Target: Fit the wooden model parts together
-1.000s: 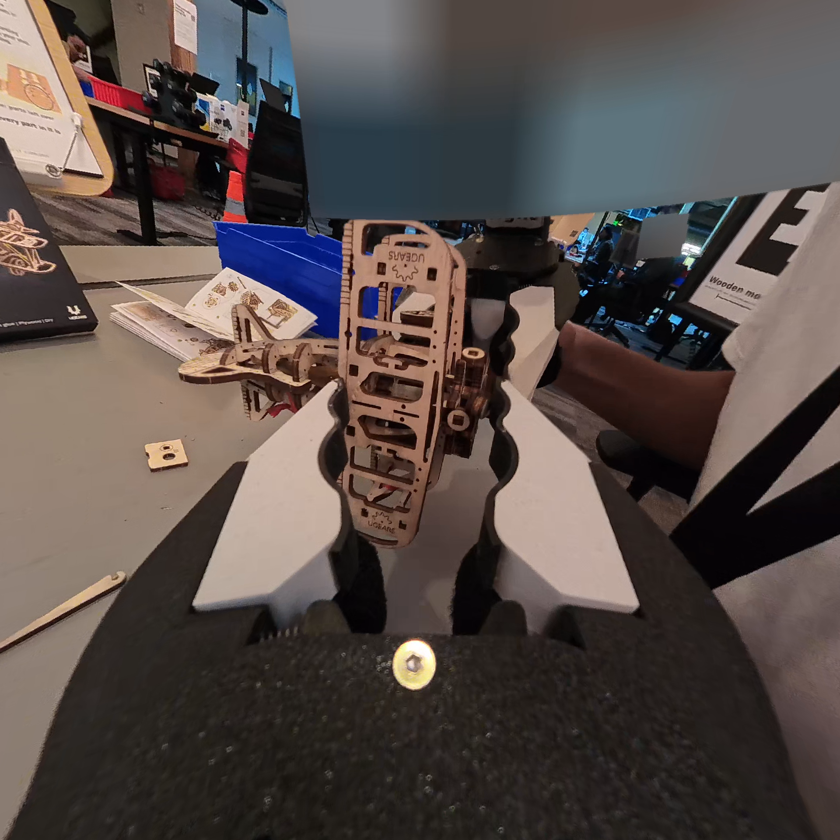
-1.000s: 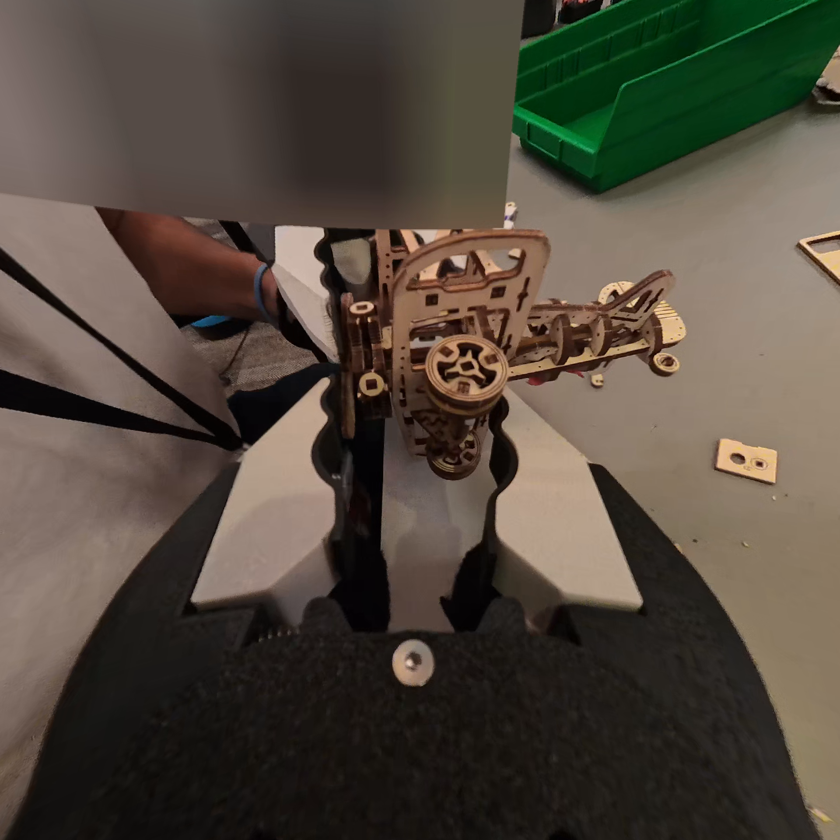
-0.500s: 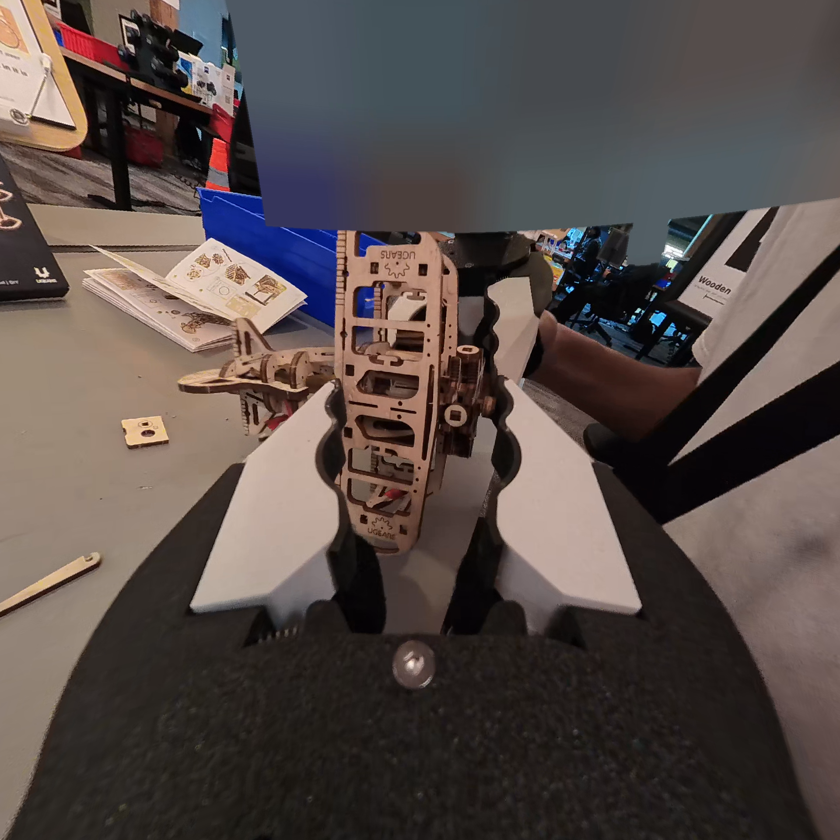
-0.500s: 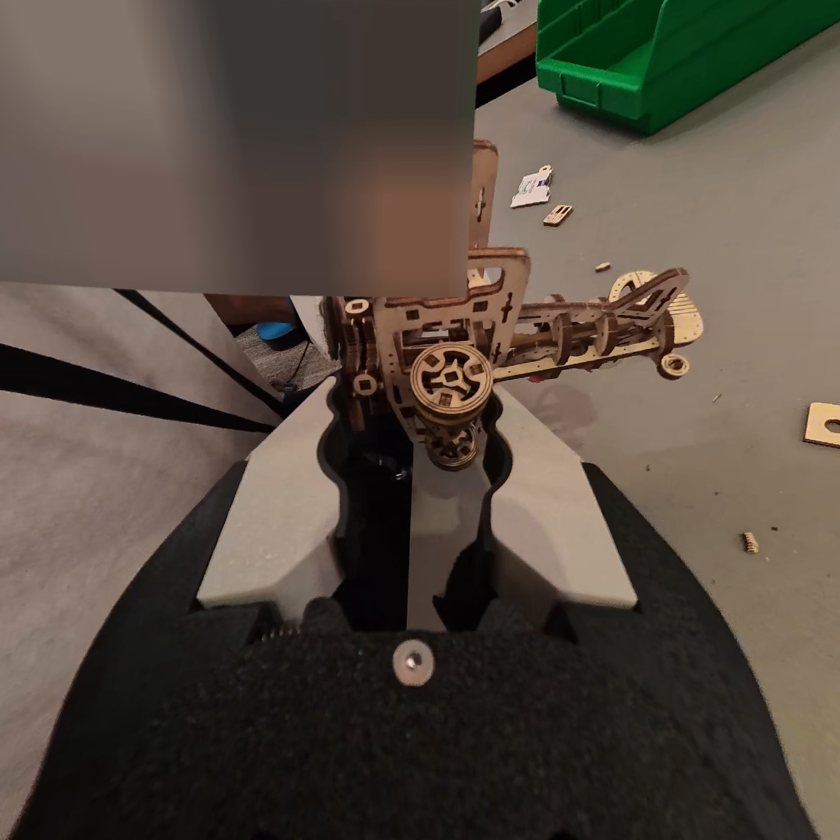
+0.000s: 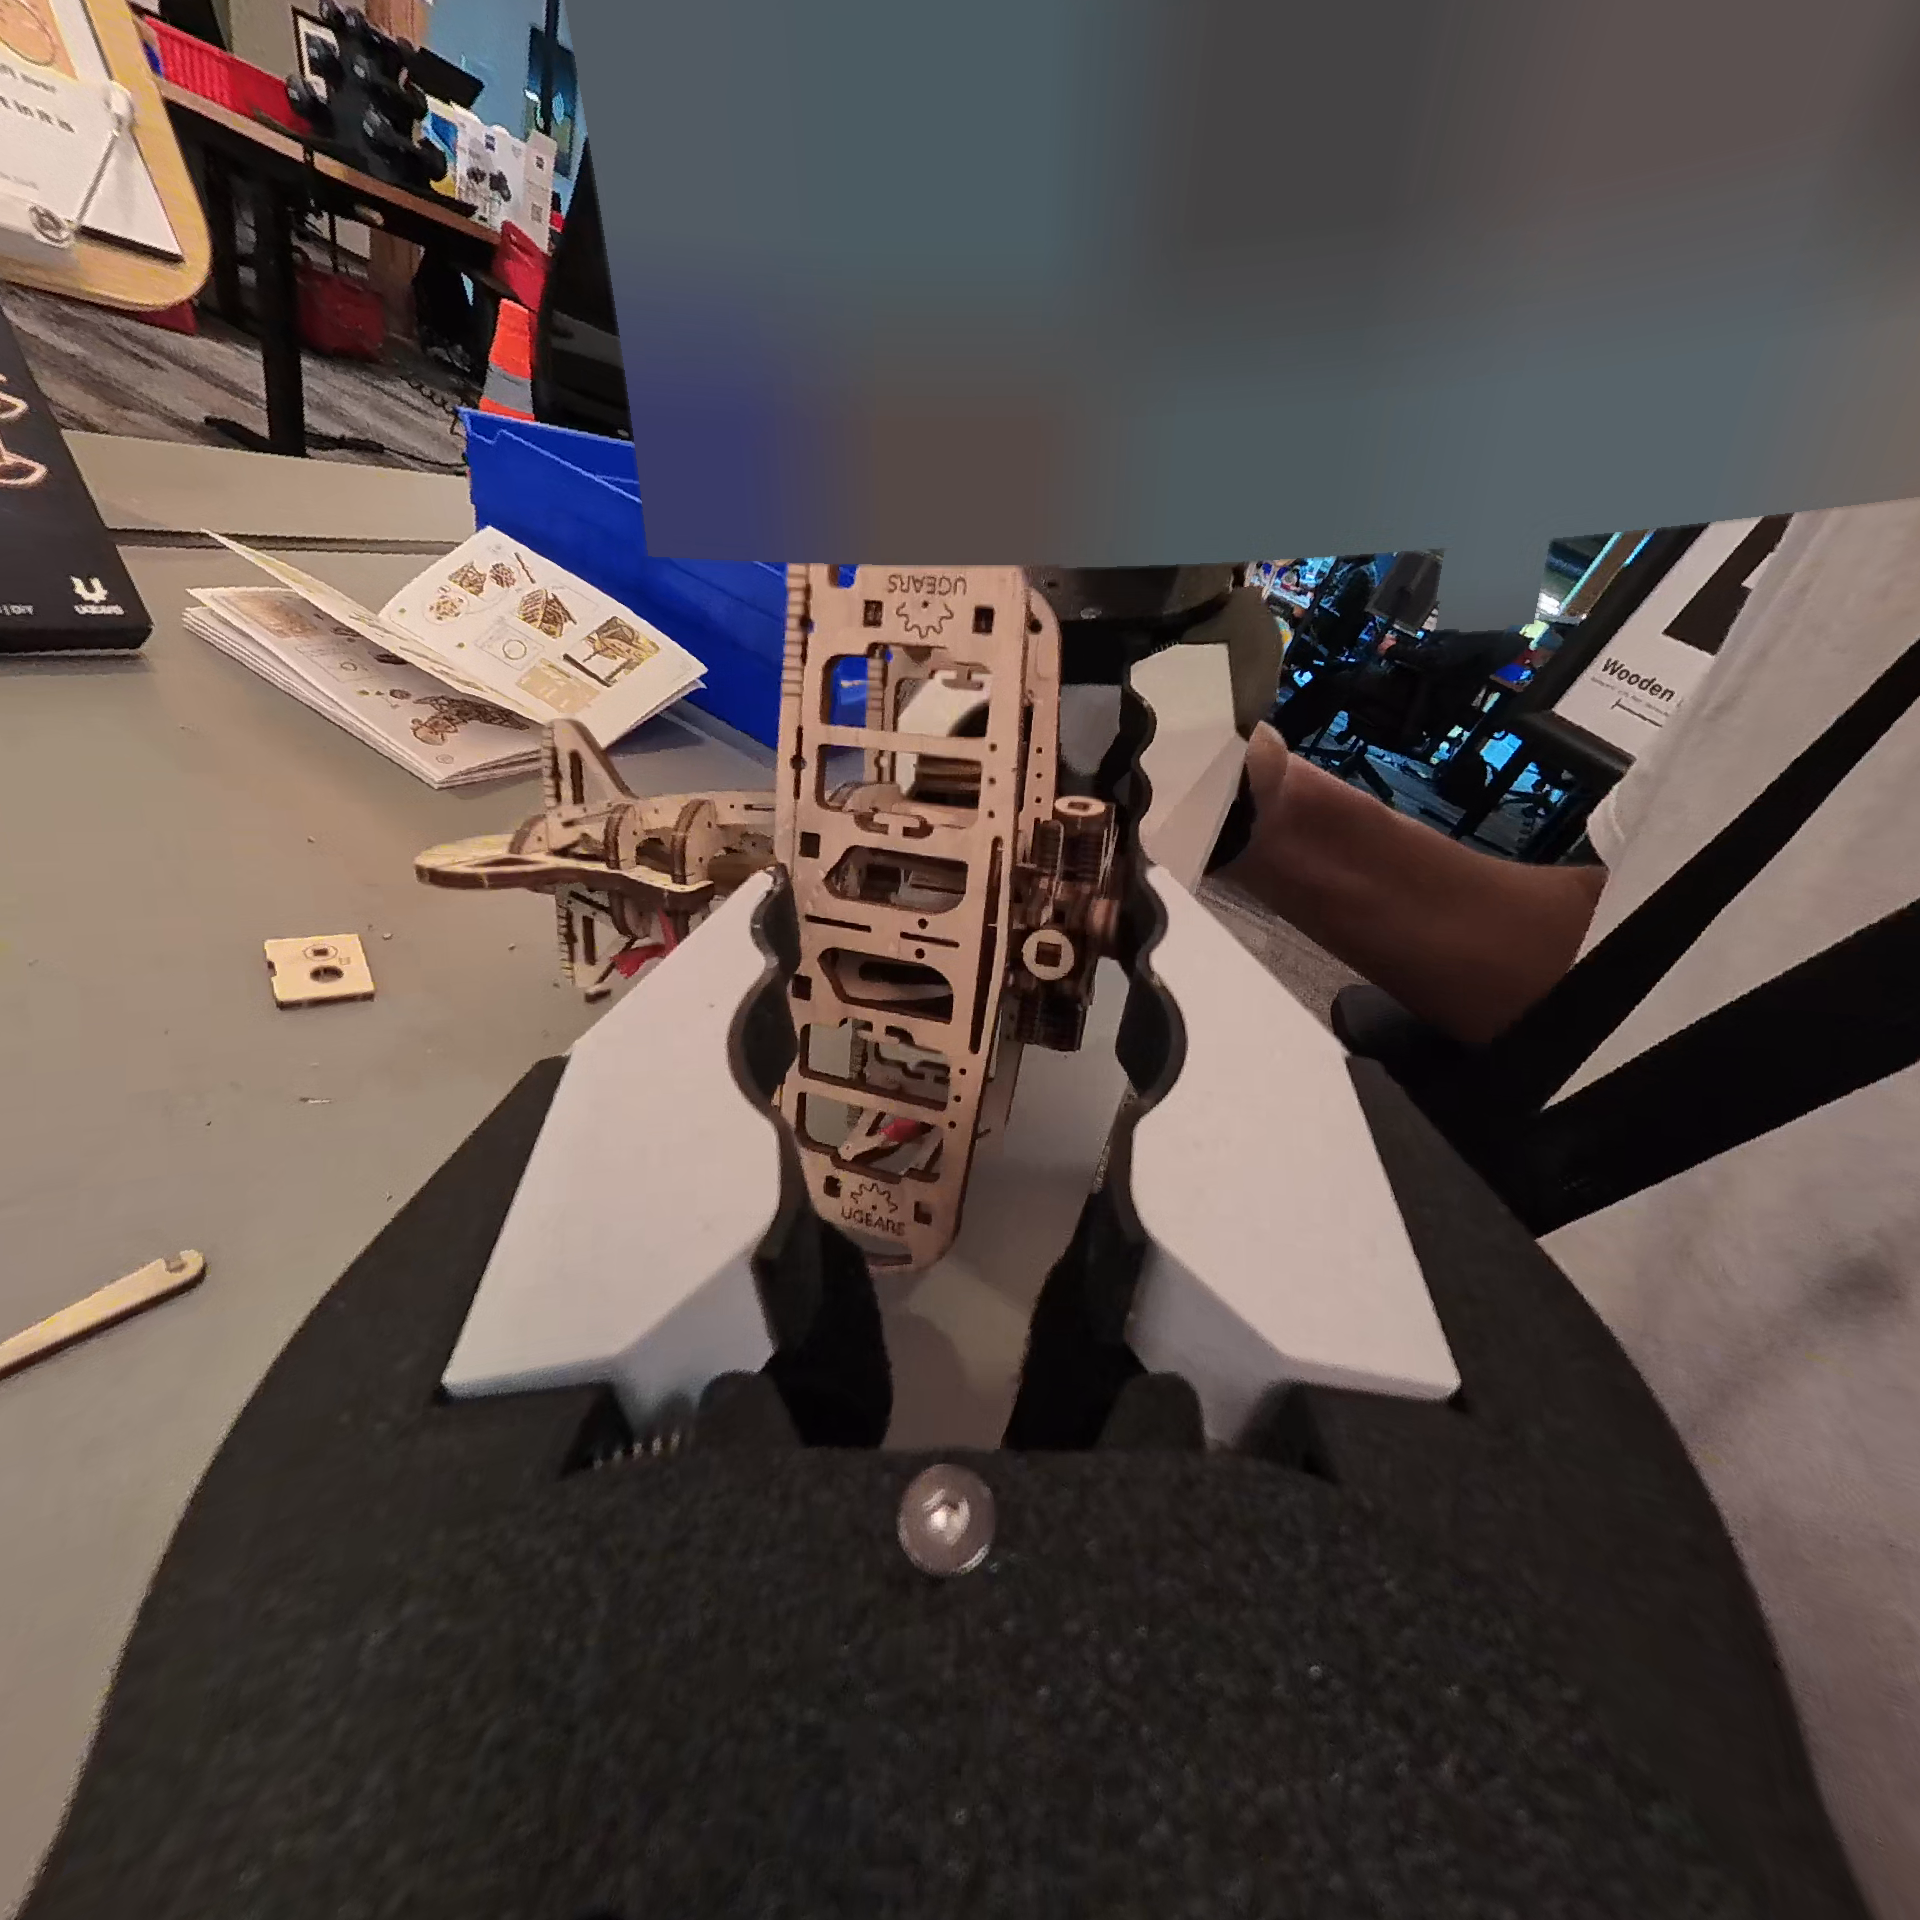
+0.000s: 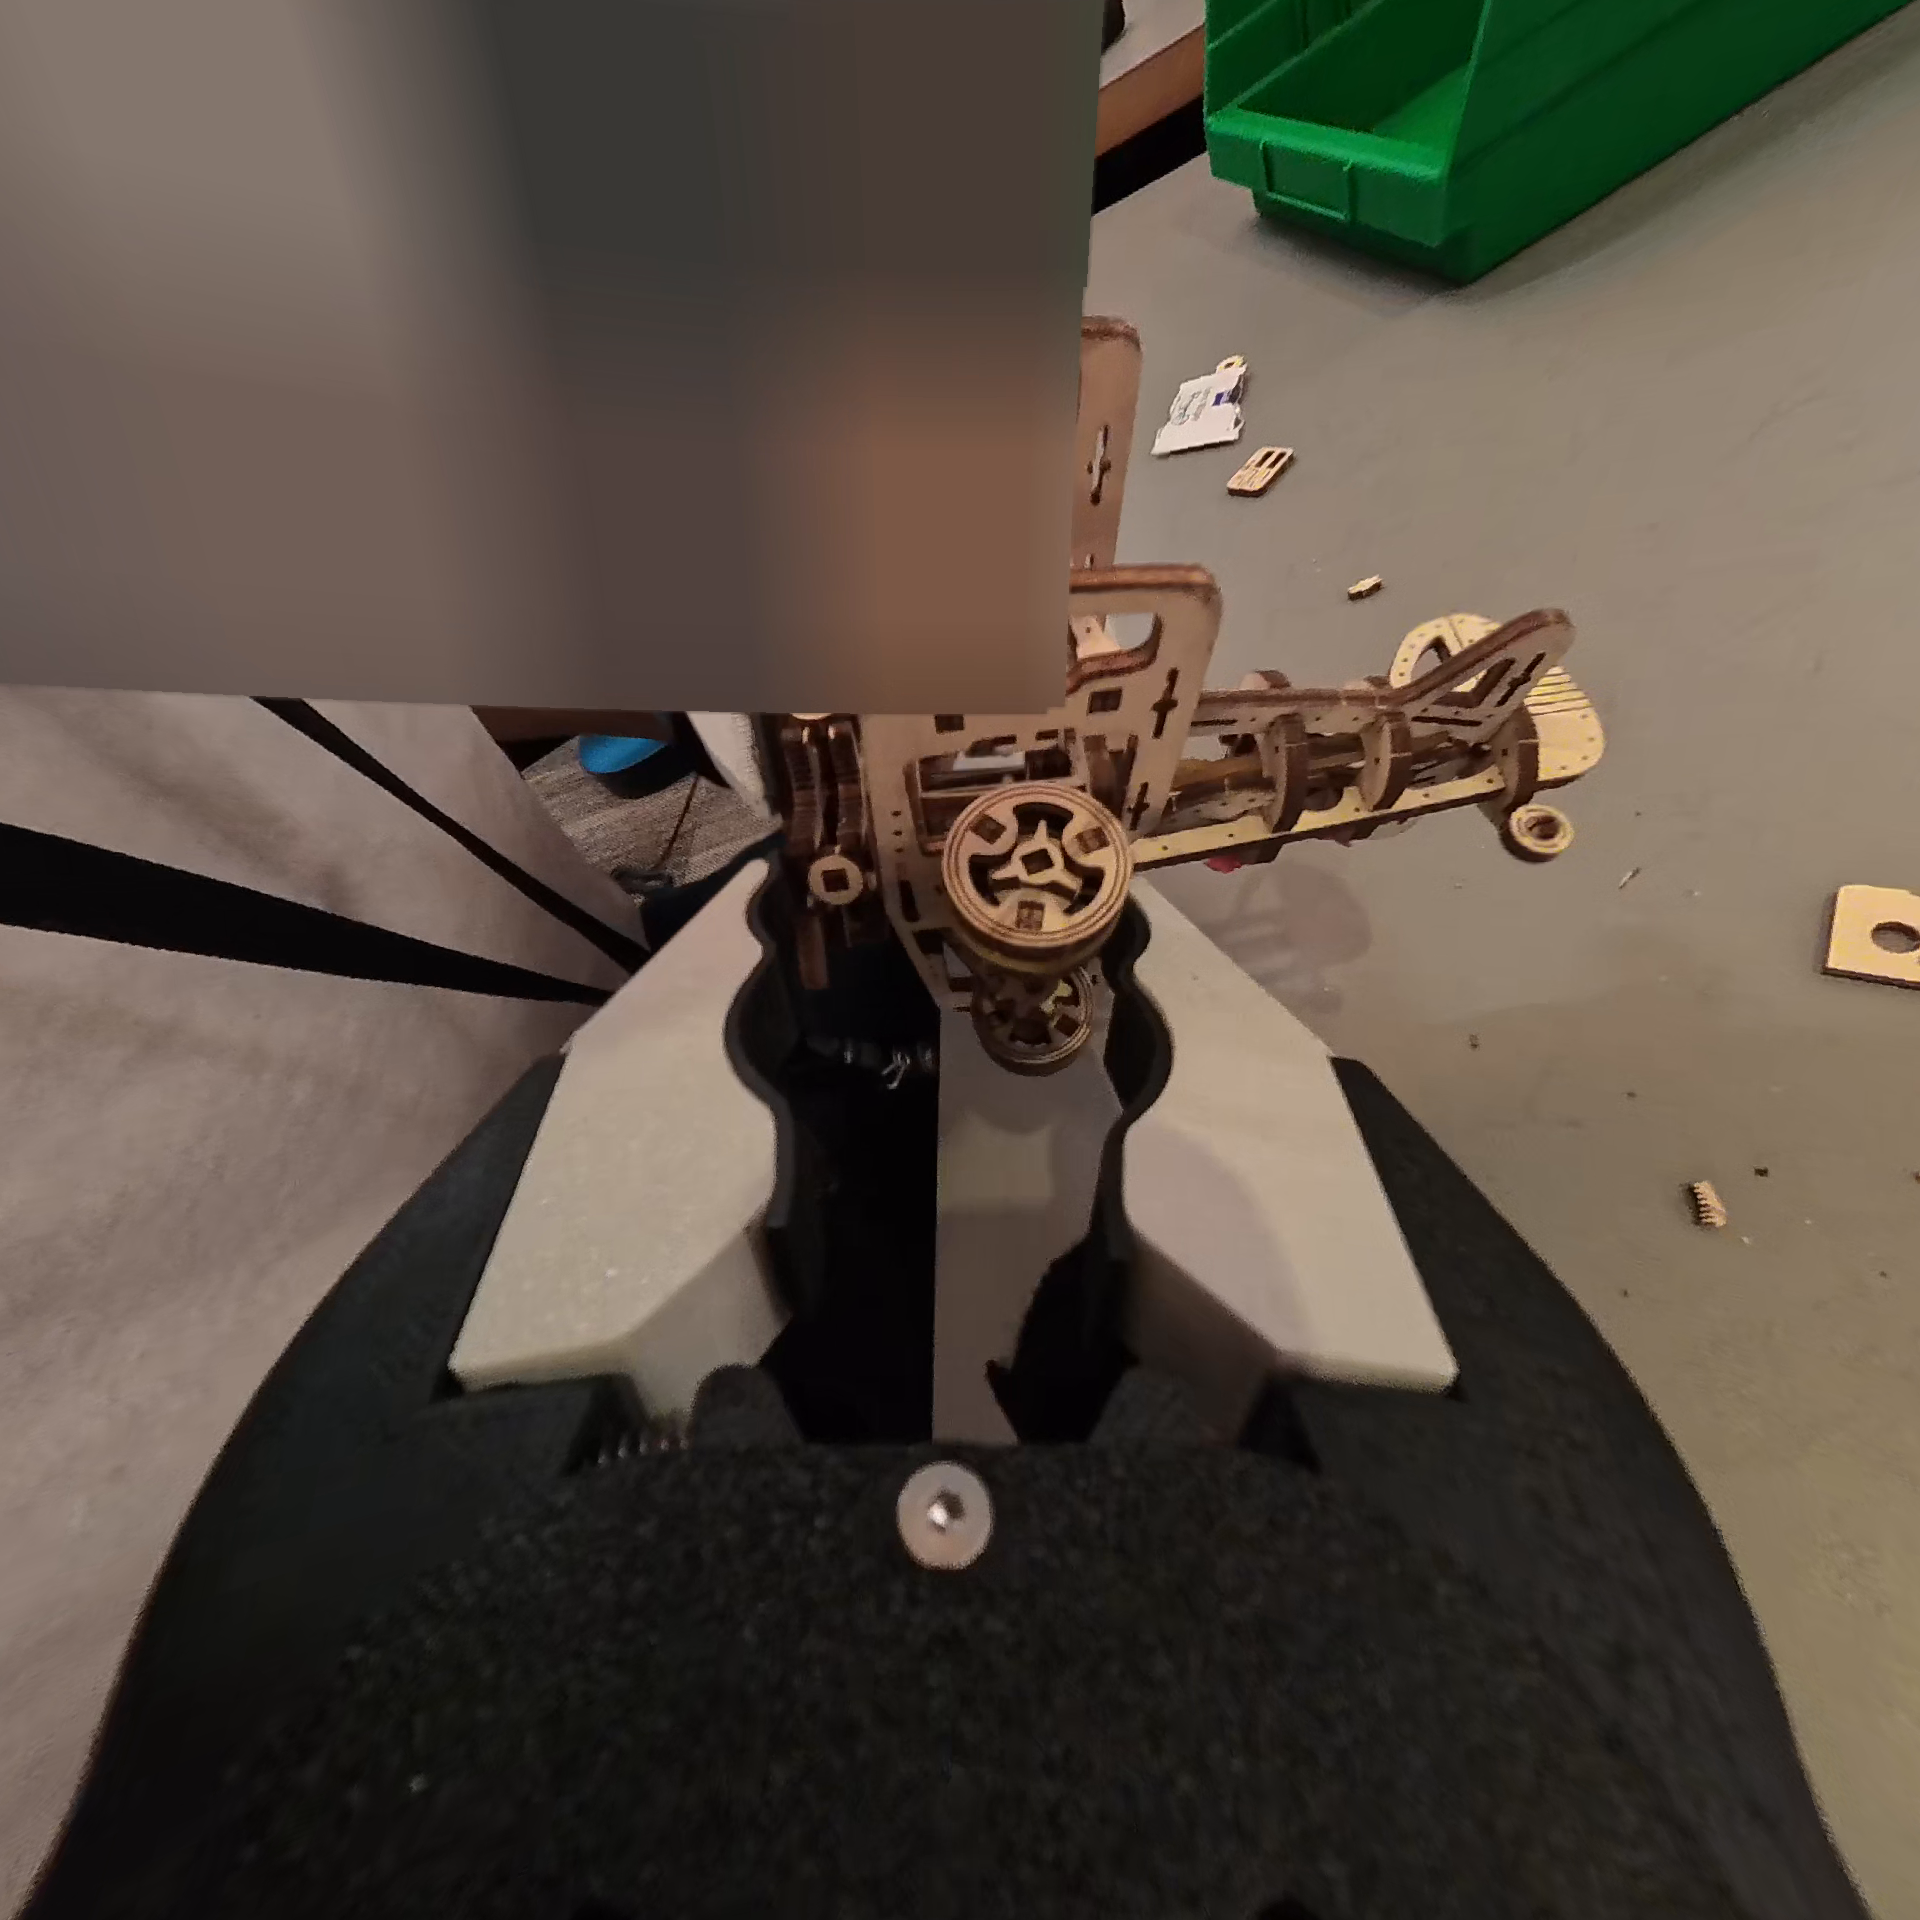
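The wooden model plane is held above the grey table between both grippers. My left gripper is shut on its front section, with the flat cut-out wing plate upright between the fingers and the tail pointing left. My right gripper is shut on the same model from the opposite side, around the gears and wheels, with the tail pointing right. One white finger of the right gripper shows behind the model in the left wrist view.
An open booklet, a blue bin, a small square wooden piece and a thin wooden stick lie left. A green bin and loose wooden scraps lie right. A person's arm is close behind. Less than 4 cm separates the two grippers' tips.
Both grippers keep their hold on the model. The right wrist view has tilted, so more of the table shows and the wing plate stands higher. The left view has shifted slightly.
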`<action>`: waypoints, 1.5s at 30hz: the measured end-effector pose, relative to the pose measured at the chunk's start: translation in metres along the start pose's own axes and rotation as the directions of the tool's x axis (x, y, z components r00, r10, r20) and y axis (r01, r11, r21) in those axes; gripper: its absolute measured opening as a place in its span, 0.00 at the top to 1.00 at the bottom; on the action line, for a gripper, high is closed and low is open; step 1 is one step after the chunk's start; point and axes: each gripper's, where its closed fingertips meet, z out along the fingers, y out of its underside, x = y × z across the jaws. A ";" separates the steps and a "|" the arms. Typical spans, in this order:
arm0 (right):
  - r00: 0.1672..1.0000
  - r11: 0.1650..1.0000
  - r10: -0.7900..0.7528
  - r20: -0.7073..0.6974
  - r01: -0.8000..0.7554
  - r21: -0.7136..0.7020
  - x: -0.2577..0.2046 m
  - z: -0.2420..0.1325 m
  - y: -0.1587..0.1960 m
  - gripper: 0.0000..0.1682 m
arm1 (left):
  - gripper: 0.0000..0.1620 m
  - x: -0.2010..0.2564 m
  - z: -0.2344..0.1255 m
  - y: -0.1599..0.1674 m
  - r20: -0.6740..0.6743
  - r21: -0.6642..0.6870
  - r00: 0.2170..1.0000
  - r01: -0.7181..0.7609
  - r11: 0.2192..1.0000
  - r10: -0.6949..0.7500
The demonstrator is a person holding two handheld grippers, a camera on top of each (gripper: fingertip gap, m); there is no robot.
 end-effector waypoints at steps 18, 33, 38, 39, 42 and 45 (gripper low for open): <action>0.999 1.000 0.021 0.040 -0.021 0.001 -0.002 0.002 0.006 0.66 | 0.64 0.003 -0.002 0.005 -0.062 -0.049 0.998 -0.024 0.999 0.021; 0.998 0.999 0.036 0.053 -0.038 0.030 0.002 -0.003 0.005 0.65 | 0.64 0.000 0.004 0.003 -0.047 -0.024 0.999 0.011 1.000 -0.012; 0.999 0.998 0.043 0.032 -0.045 0.051 0.006 -0.001 0.004 0.64 | 0.64 -0.004 0.005 0.005 -0.011 -0.038 1.000 0.019 0.999 -0.019; 0.999 0.997 0.041 0.027 -0.043 0.058 0.007 -0.001 0.003 0.64 | 0.64 -0.005 0.004 0.005 -0.007 -0.037 0.999 0.031 0.999 -0.031; 0.999 0.996 0.048 0.023 -0.050 0.075 0.008 -0.001 0.001 0.64 | 0.64 -0.005 0.004 0.005 -0.002 -0.031 0.999 0.035 0.999 -0.035; 0.996 0.995 0.066 0.053 -0.069 0.068 0.005 -0.001 0.003 0.64 | 0.64 -0.002 0.004 0.007 -0.010 -0.048 1.000 -0.004 0.999 0.004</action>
